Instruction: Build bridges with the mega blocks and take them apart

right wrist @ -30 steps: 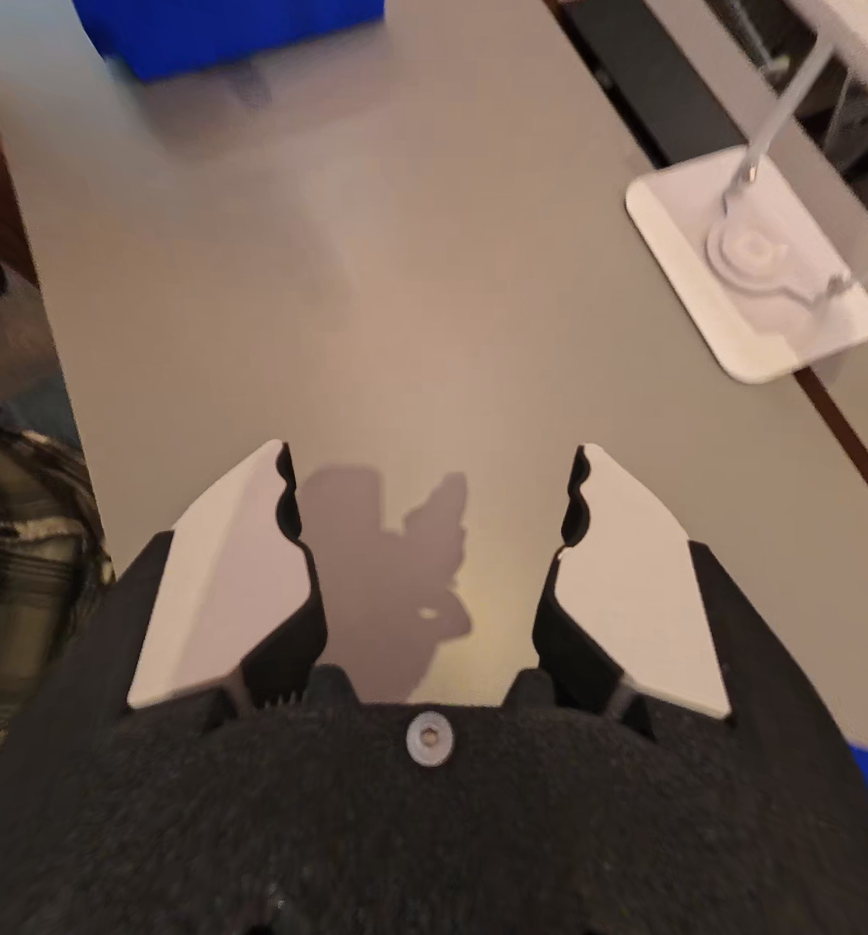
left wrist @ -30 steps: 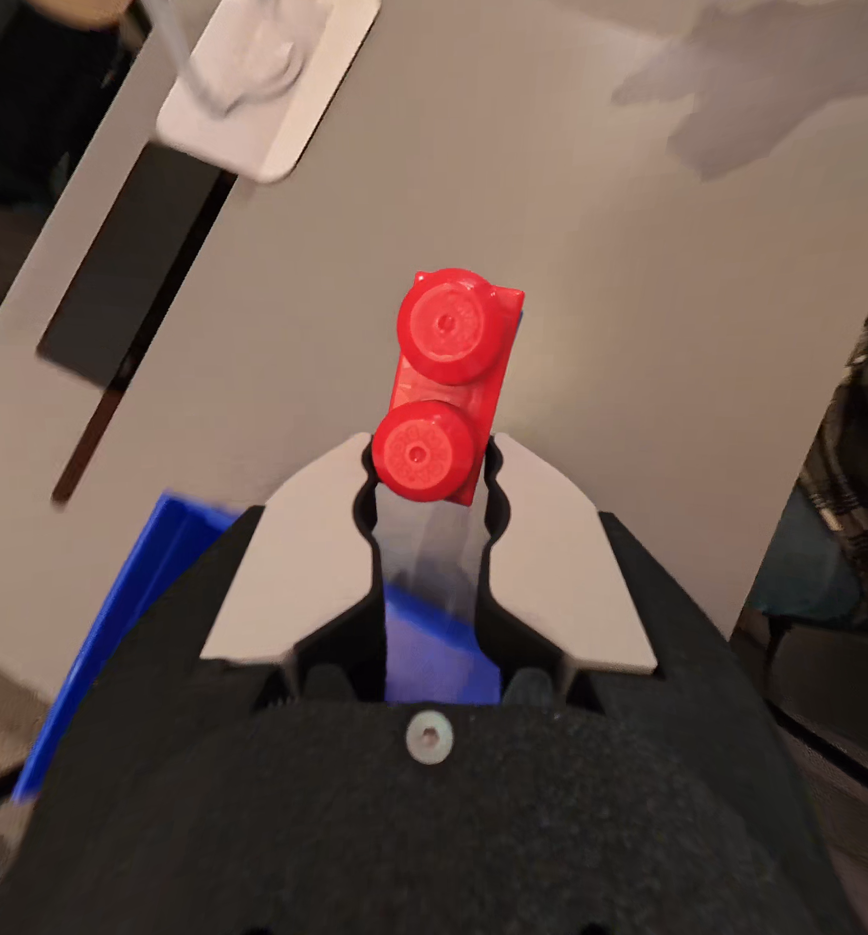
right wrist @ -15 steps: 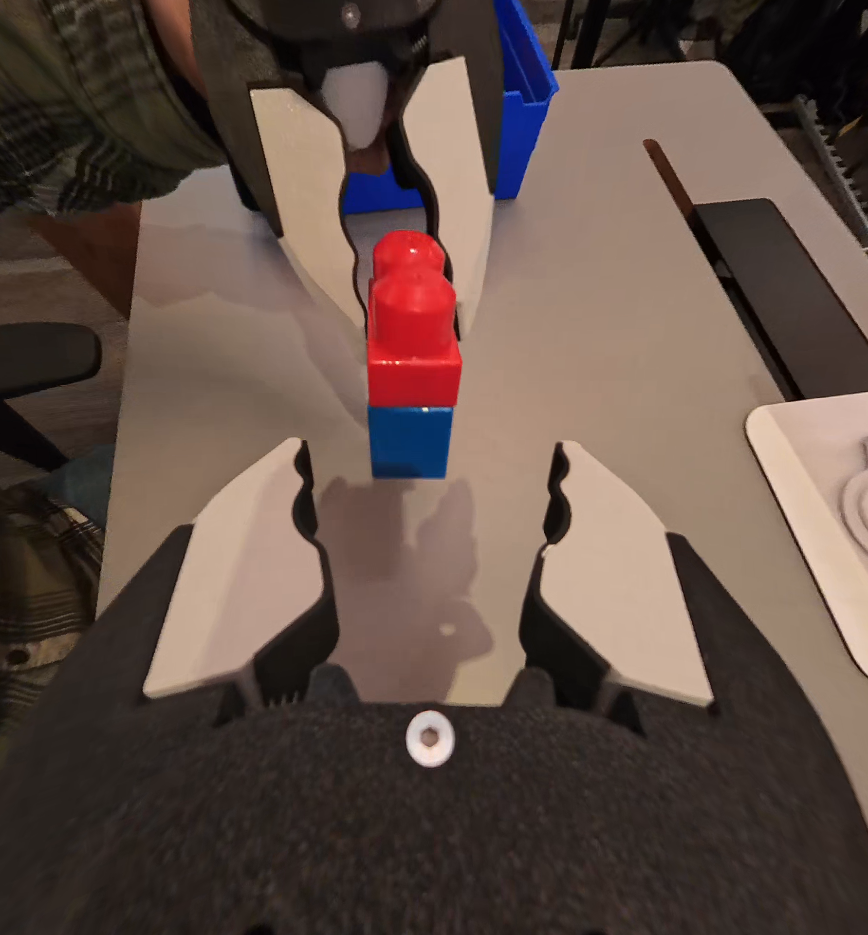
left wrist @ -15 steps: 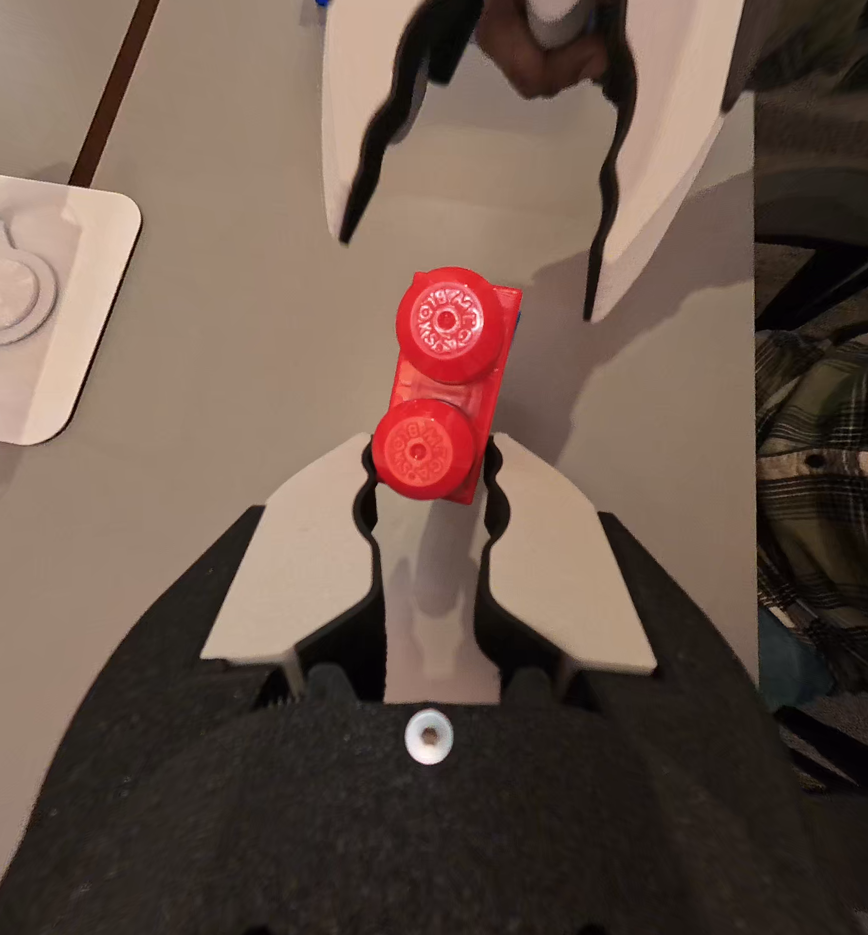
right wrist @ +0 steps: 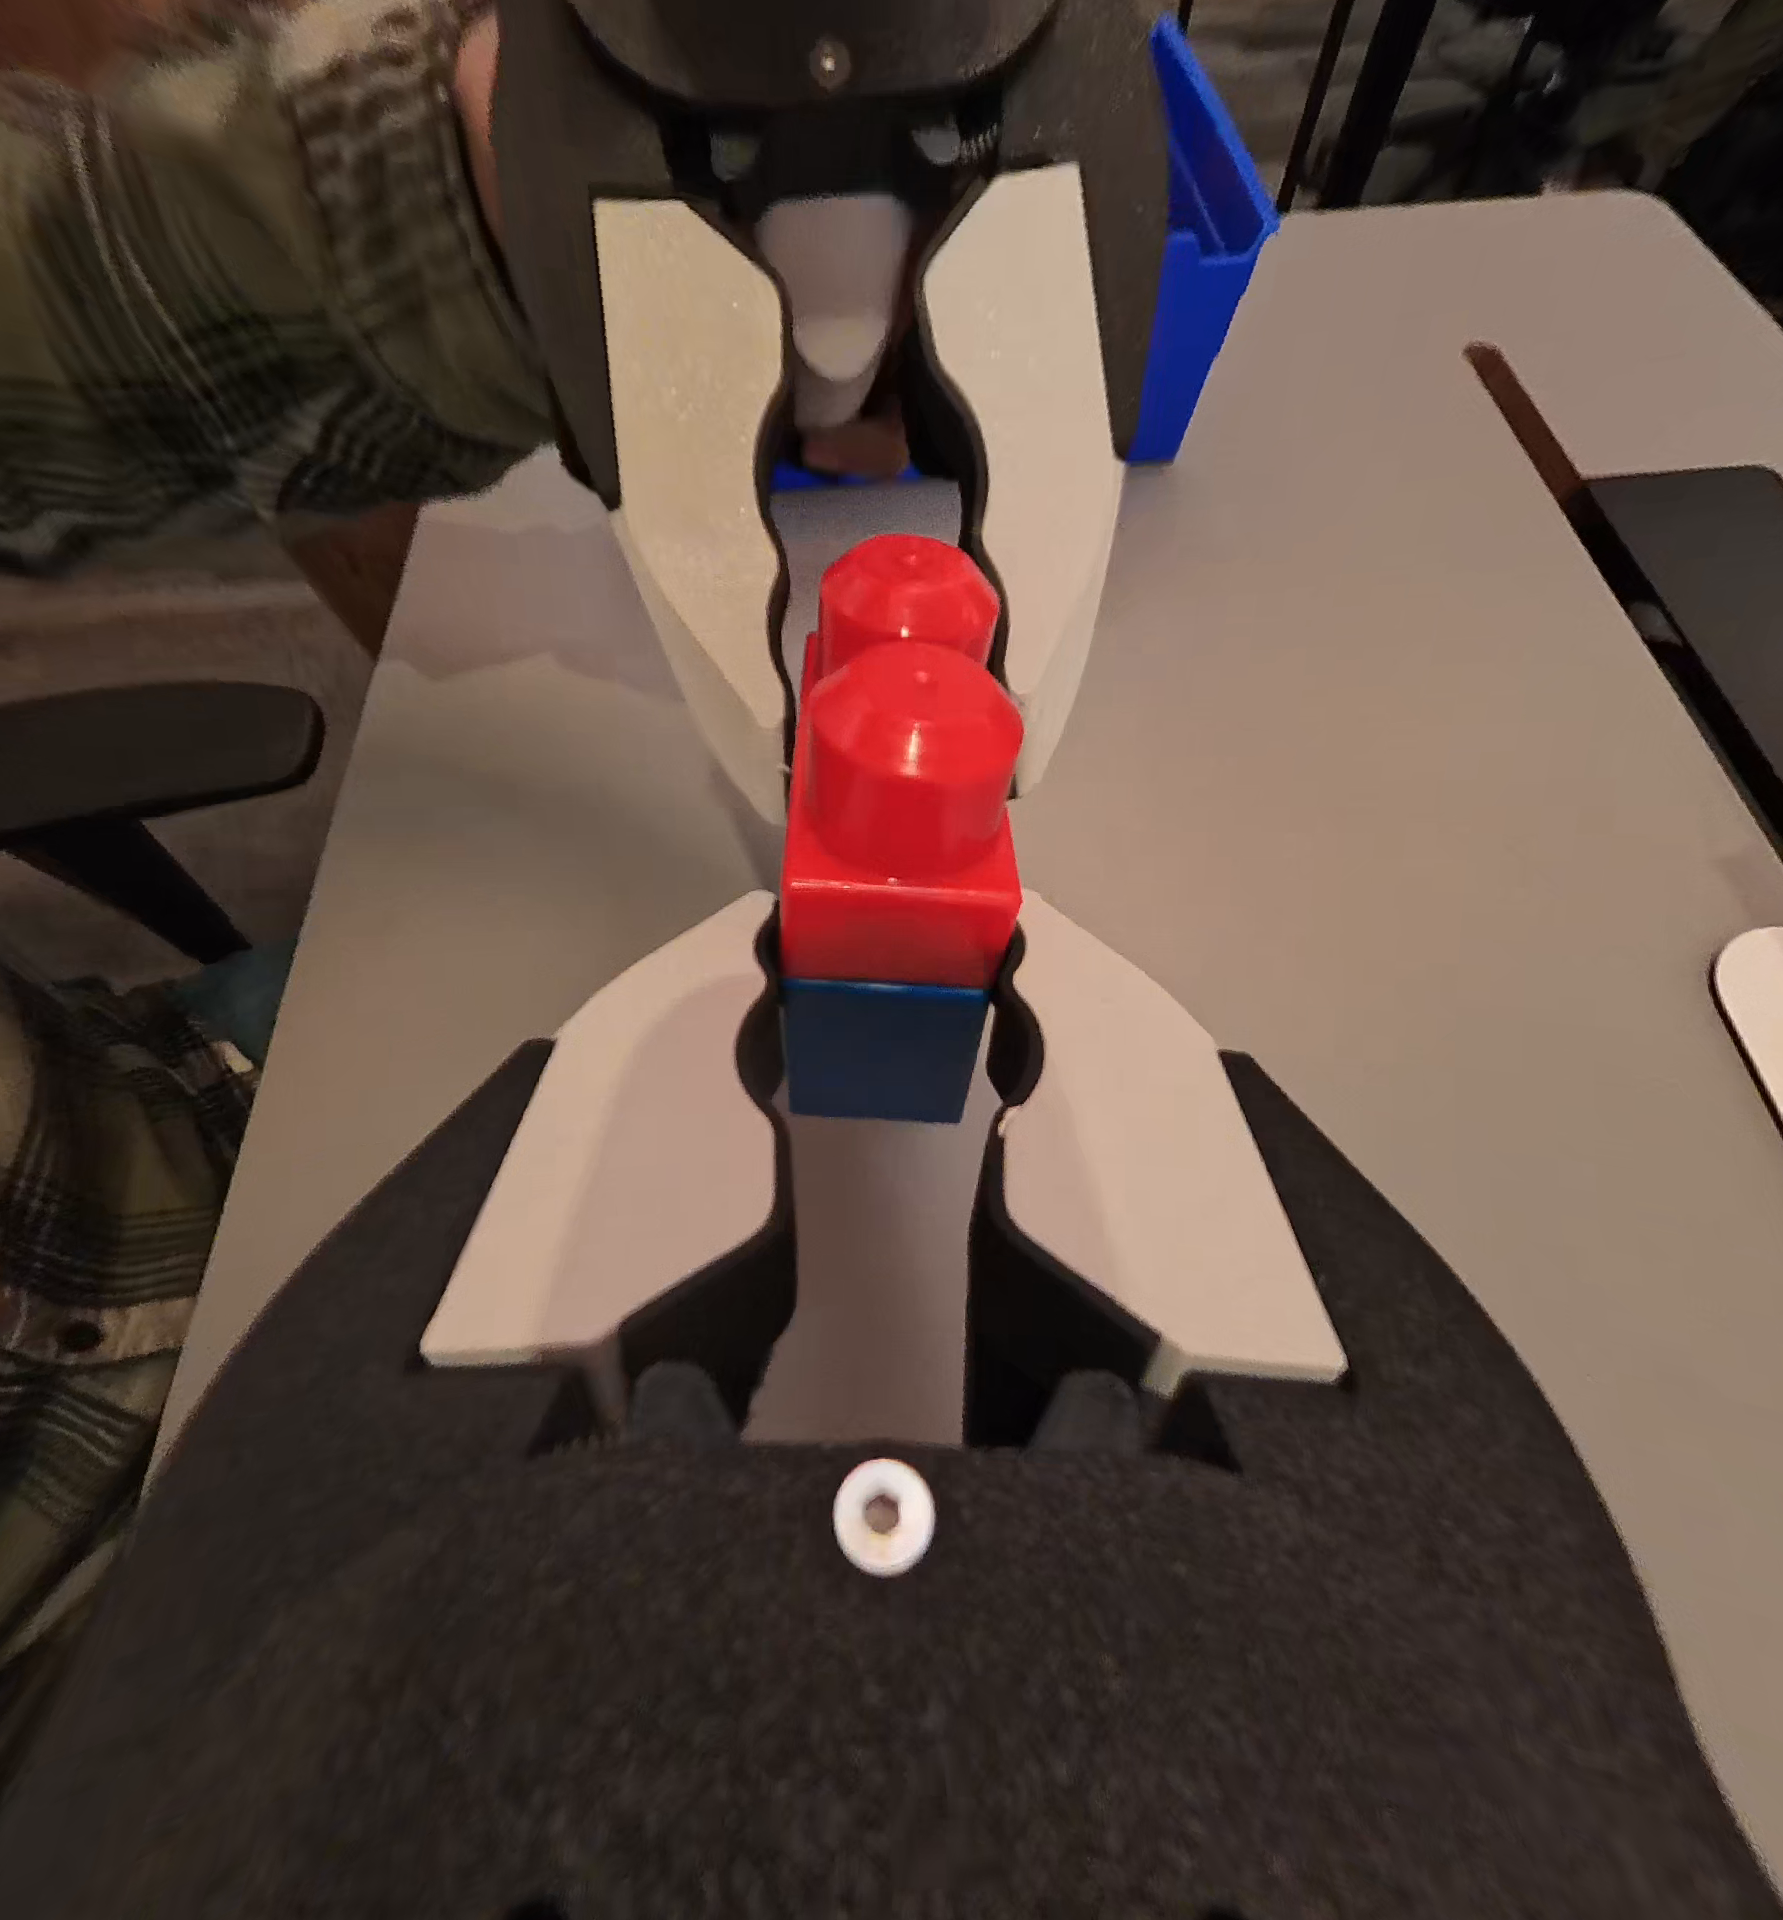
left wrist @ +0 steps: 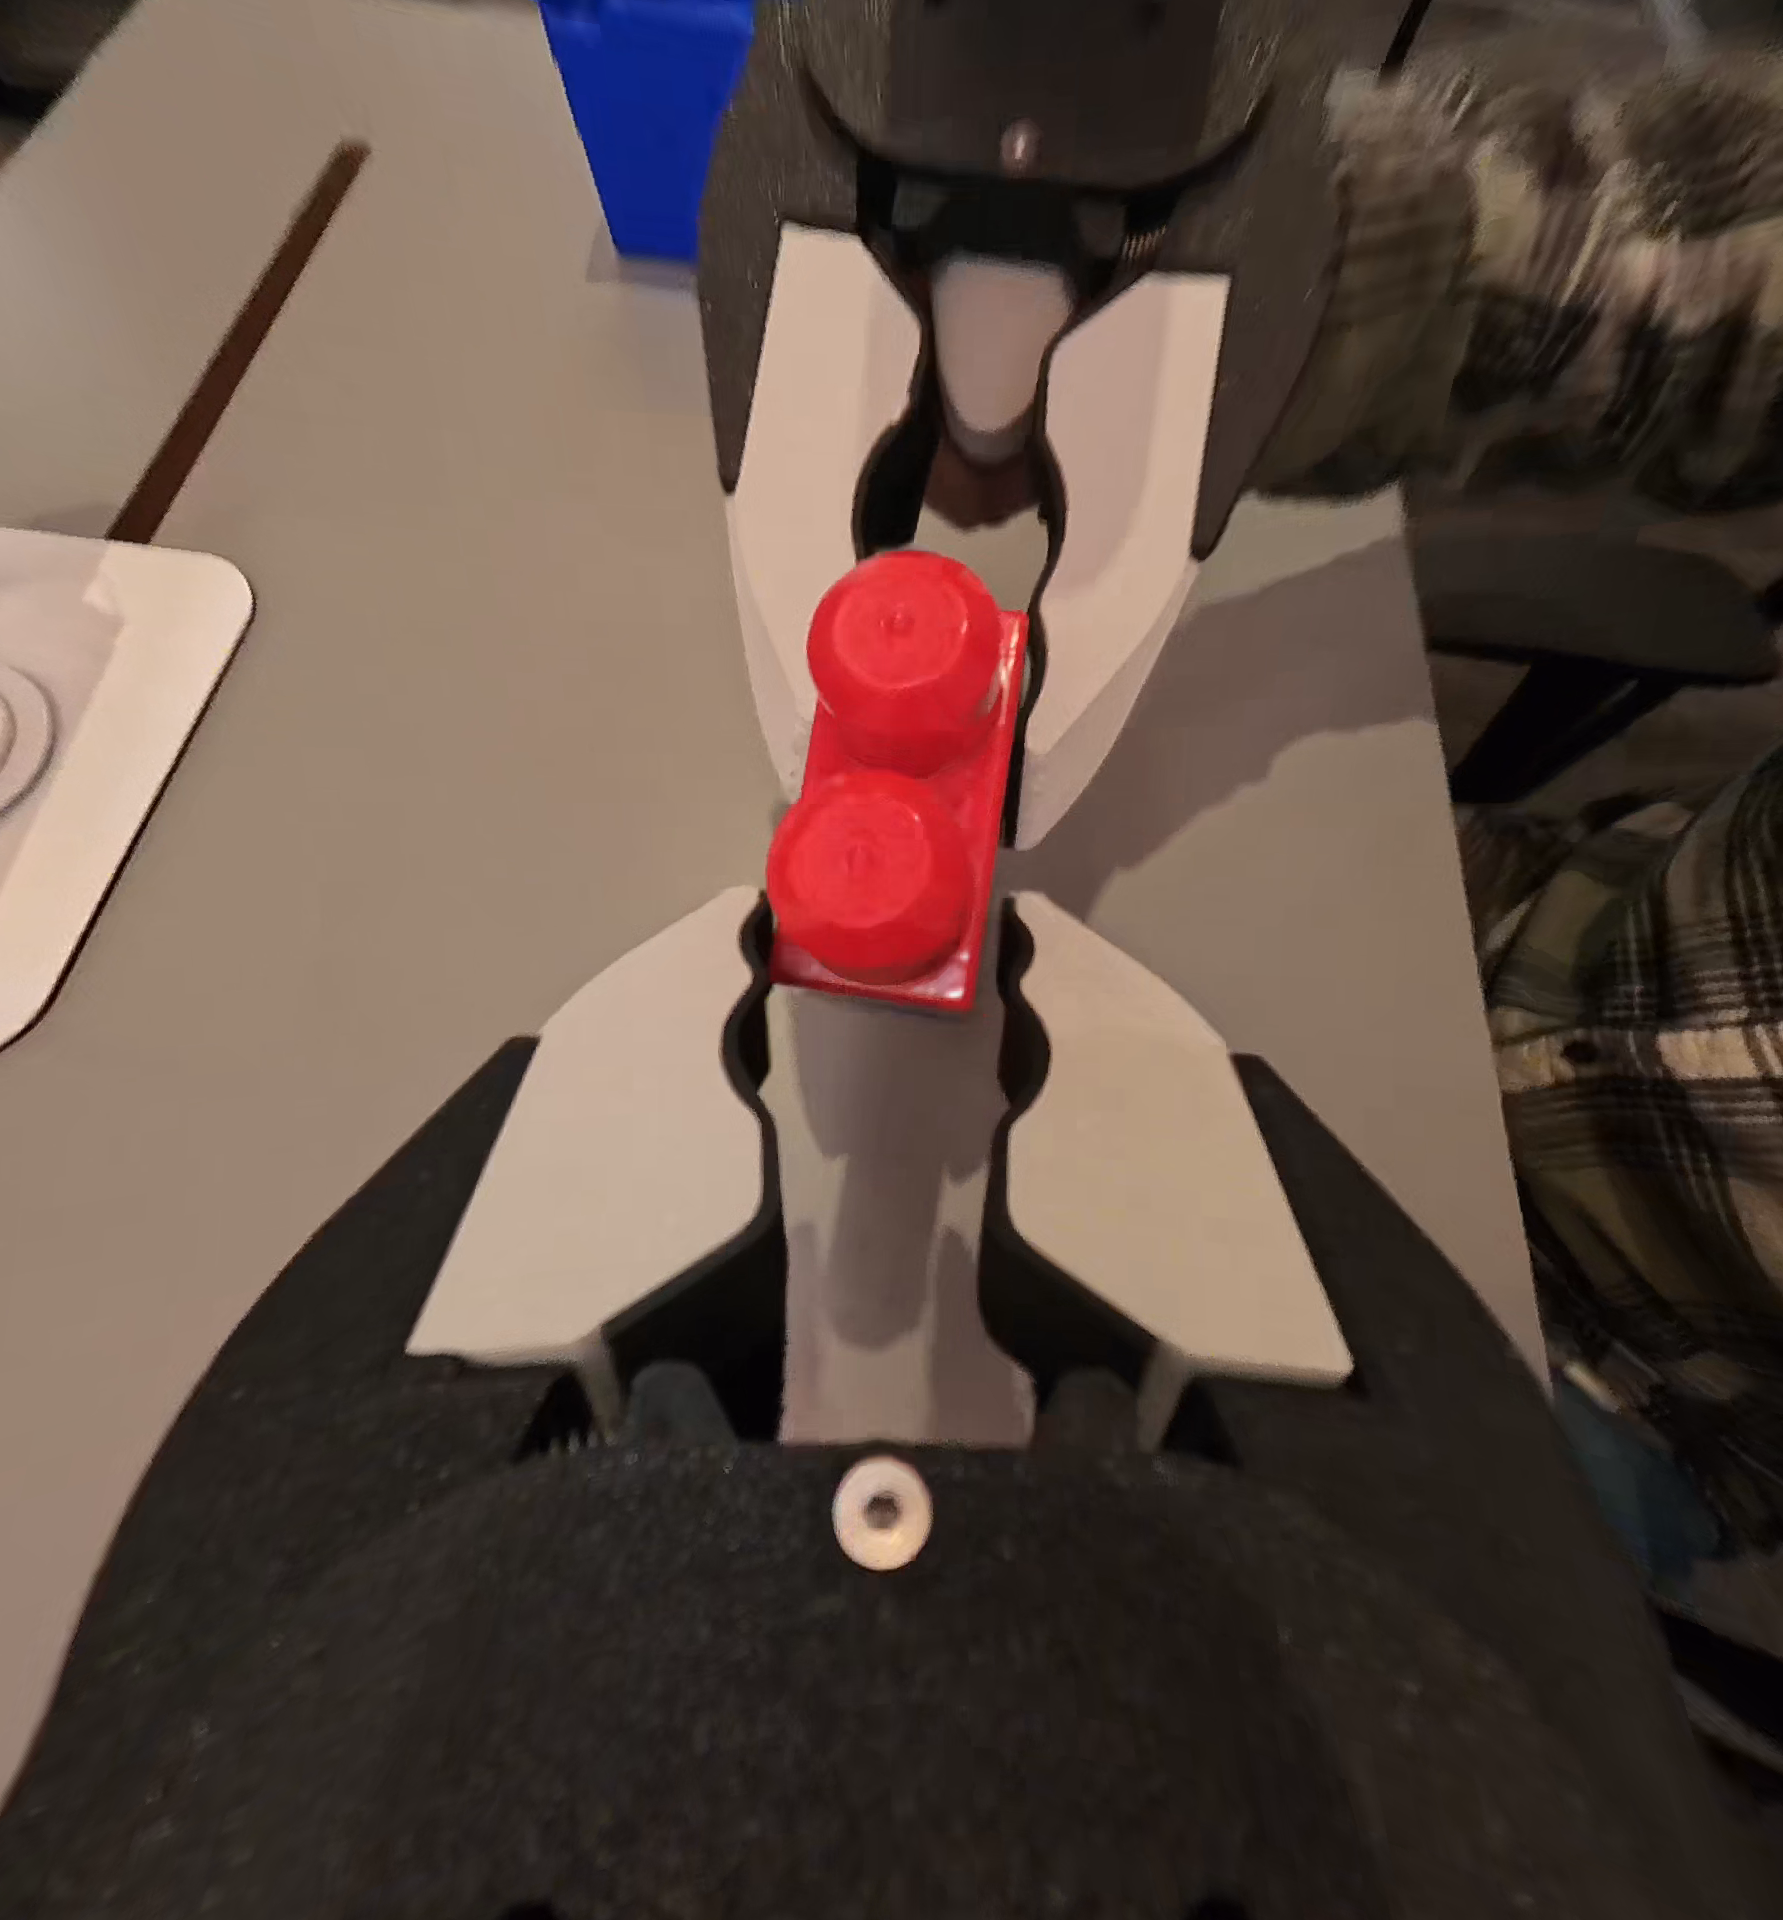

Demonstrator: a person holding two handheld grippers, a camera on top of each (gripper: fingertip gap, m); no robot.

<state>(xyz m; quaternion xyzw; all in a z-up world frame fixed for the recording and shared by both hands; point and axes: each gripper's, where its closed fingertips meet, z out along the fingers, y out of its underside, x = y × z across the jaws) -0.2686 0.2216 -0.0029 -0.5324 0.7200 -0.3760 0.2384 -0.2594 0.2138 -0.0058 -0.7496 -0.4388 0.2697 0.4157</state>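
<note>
A red two-stud mega block (left wrist: 887,790) sits stacked on a blue block (right wrist: 882,1049) and is held above the grey table (left wrist: 451,623). My left gripper (left wrist: 882,925) is shut on the near end of the red block. In the right wrist view the red block (right wrist: 897,790) points away from me. My right gripper (right wrist: 889,945) is shut on the stack's near end, with its tips at the seam between red and blue. The two grippers face each other, with the right gripper (left wrist: 908,727) and the left gripper (right wrist: 902,727) each at the far end in the other's view. The blue block is hidden in the left wrist view.
A blue bin (left wrist: 658,114) stands at the table's end, also in the right wrist view (right wrist: 1199,270). A white lamp base (left wrist: 66,748) lies to the side, beside a dark slot (left wrist: 243,332) and a black pad (right wrist: 1739,623). A plaid sleeve (left wrist: 1645,260) and a chair (right wrist: 108,758) are off the table's edge.
My right gripper moved in from open and apart and closed on the end of the stack opposite the left gripper. The left gripper still holds the red block.
</note>
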